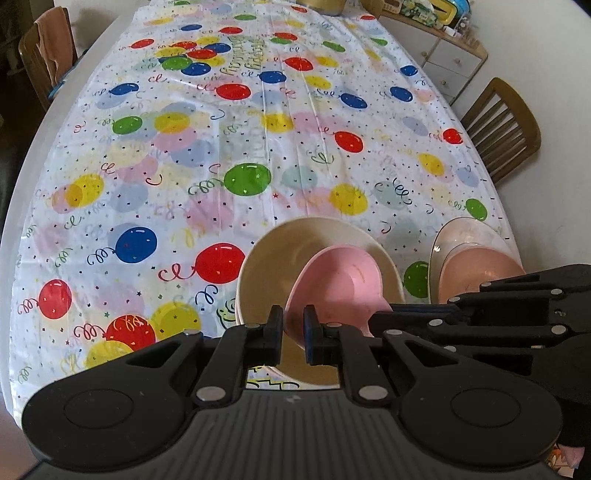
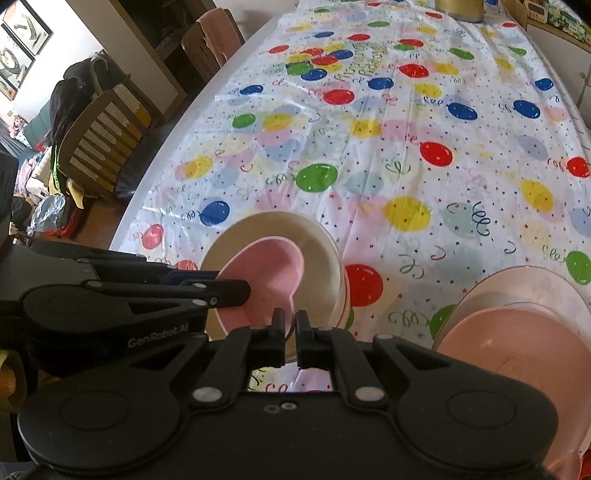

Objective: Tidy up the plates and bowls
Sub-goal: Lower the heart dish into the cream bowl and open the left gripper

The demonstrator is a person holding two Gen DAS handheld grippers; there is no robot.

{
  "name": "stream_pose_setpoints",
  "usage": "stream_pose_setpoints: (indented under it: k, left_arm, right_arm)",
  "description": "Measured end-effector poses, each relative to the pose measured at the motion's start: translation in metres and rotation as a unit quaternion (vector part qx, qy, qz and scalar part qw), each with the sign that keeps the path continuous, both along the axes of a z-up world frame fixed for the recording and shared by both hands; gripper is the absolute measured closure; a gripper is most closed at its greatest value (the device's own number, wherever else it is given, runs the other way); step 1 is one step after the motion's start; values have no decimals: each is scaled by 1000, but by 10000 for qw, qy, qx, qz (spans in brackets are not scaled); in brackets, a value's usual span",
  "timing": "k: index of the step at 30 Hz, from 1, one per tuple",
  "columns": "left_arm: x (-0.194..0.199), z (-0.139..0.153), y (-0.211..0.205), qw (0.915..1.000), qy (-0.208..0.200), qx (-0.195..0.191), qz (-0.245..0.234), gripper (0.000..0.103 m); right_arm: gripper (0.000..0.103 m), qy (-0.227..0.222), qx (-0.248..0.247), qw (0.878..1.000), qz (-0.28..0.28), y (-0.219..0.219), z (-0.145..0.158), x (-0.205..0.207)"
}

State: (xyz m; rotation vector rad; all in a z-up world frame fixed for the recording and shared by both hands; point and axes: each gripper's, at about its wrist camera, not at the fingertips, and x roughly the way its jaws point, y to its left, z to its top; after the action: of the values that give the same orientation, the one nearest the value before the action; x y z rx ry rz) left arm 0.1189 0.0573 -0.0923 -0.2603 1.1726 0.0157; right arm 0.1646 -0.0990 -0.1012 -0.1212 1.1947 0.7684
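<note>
A small pink bowl (image 1: 343,284) (image 2: 266,269) sits tilted over the hollow of a larger cream bowl (image 1: 269,266) (image 2: 317,251) on the balloon-print tablecloth. My left gripper (image 1: 293,328) (image 2: 245,291) is shut on the pink bowl's near rim. My right gripper (image 2: 290,326) (image 1: 373,321) is shut on the same rim a little further round. Whether the pink bowl touches the cream one I cannot tell. The cream bowl seems to rest on another bowl, of which only a pinkish edge (image 2: 347,295) shows. To the right lies a pink plate (image 1: 476,269) (image 2: 517,350) on a wider pale plate (image 1: 461,232) (image 2: 517,284).
The table's right edge (image 1: 517,236) runs just beyond the plates, with a wooden chair (image 1: 506,133) behind it. Two more chairs (image 2: 107,136) stand along the left side. A gold container (image 2: 460,9) stands at the far end.
</note>
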Motion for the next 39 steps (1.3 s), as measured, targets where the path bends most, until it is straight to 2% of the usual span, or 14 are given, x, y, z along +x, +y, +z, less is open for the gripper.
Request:
stream_pose_setpoints:
  k: [14, 18, 30, 39]
  left_arm:
    - [16, -13, 3, 9998, 167, 97, 5, 92]
    - [18, -15, 3, 9997, 224, 106, -22, 92]
    - [19, -15, 3, 9997, 236, 106, -44, 92]
    - [9, 2, 1, 9997, 36, 236, -10, 92]
  right_arm:
    - [99, 125, -122, 9998, -49, 8, -15, 11]
    - [93, 143, -123, 9998, -11, 10, -15, 13]
    - [88, 86, -63, 9999, -13, 7, -7, 15]
    - [78, -93, 53, 9999, 33, 0, 7, 9]
